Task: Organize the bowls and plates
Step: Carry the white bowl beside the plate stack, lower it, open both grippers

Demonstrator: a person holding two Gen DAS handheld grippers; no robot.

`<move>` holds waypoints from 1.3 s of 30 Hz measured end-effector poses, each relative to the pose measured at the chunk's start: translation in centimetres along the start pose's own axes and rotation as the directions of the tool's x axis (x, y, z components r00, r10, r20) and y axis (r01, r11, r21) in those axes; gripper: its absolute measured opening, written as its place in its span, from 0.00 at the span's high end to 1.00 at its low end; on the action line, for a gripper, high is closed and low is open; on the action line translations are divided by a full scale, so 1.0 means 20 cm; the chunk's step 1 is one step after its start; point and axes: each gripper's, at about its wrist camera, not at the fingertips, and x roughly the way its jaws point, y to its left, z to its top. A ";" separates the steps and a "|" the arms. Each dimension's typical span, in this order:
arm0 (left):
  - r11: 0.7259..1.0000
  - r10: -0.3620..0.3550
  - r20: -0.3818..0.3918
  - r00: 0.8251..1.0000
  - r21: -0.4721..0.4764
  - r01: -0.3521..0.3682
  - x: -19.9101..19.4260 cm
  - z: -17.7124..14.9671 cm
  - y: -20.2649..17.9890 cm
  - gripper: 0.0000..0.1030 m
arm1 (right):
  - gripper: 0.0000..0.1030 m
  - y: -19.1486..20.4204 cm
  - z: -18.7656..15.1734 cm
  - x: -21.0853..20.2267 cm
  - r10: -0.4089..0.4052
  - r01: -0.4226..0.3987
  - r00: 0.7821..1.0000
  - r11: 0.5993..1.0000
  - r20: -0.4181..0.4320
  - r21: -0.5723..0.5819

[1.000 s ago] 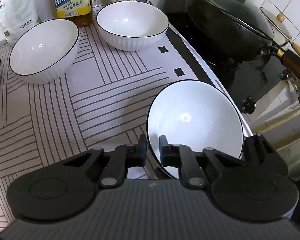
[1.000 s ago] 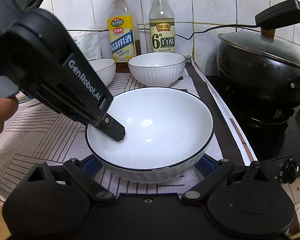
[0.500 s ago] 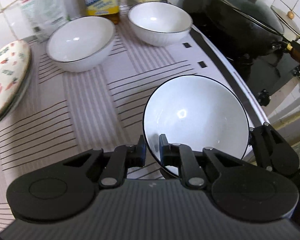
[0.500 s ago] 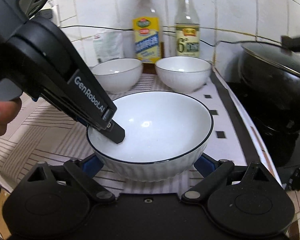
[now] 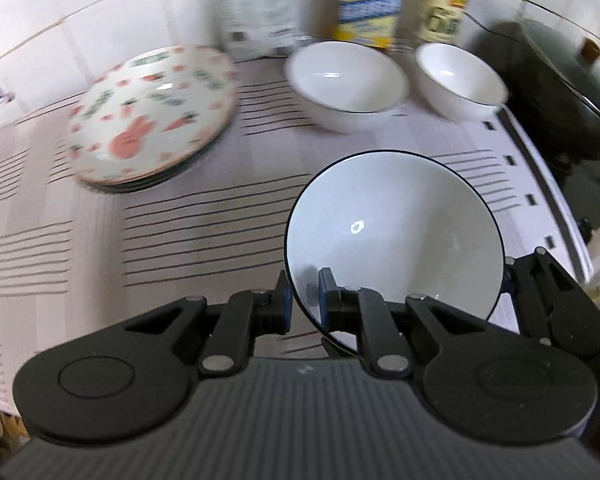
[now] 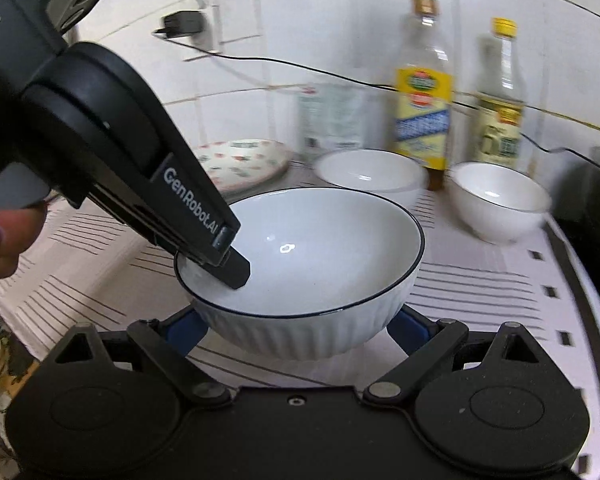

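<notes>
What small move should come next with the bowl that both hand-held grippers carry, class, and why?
Probably carry the held bowl toward the nearer empty white bowl and lower it in. The left hand-held gripper pinches its rim, the right hand-held gripper cradles its ribbed sides. Two matching bowls sit by the bottles, the other bowl further right, so nesting looks sensible.

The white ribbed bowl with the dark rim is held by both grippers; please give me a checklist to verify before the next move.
1. Left gripper pinches the white ribbed bowl with the dark rim at its rim: ok.
2. Right gripper cradles the bowl's sides: ok.
3. Bowl is empty: ok.
4. Bowl clear of the striped mat: cannot tell.
5. Two other white bowls stand empty, free for stacking: ok.
6. Carrot-patterned plates out of the way: ok.
</notes>
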 end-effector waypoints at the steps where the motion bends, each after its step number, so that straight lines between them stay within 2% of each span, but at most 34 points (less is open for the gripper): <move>1: 1.000 0.012 0.003 1.000 -0.013 -0.012 -0.01 -0.01 0.04 0.89 | 0.05 0.03 0.01 0.02 0.012 -0.012 1.000 1.000 0.001 -0.008; 10: 0.989 0.063 -0.021 0.998 -0.135 -0.065 -0.01 -0.09 0.43 0.89 | 0.05 0.34 0.08 0.21 0.135 -0.136 0.991 0.988 -0.016 -0.069; 16: 0.981 0.067 -0.035 0.997 -0.180 -0.072 0.06 -0.13 0.60 0.88 | 0.05 0.48 0.08 0.35 0.175 -0.179 0.983 0.980 -0.047 -0.082; 21: 0.985 0.072 -0.038 0.997 -0.157 -0.077 0.12 -0.15 0.62 0.88 | 0.06 0.54 0.06 0.43 0.166 -0.174 0.984 0.976 -0.063 -0.131; 29: 0.989 0.058 -0.031 0.998 -0.132 -0.062 0.14 -0.15 0.64 0.88 | 0.06 0.57 0.04 0.48 0.140 -0.148 0.987 0.982 -0.080 -0.116; 31: 0.988 0.044 -0.042 0.998 -0.146 -0.050 0.14 -0.15 0.65 0.88 | 0.07 0.57 0.04 0.49 0.136 -0.147 0.985 0.984 -0.109 -0.097; 34: 0.983 0.033 -0.064 0.997 -0.179 -0.044 0.15 -0.13 0.68 0.86 | 0.06 0.57 0.05 0.46 0.115 -0.128 0.984 0.988 -0.136 -0.084; 39: 0.978 0.016 -0.076 0.997 -0.205 -0.031 0.13 -0.11 0.70 0.85 | 0.06 0.57 0.05 0.34 0.072 -0.082 0.989 0.994 -0.131 -0.066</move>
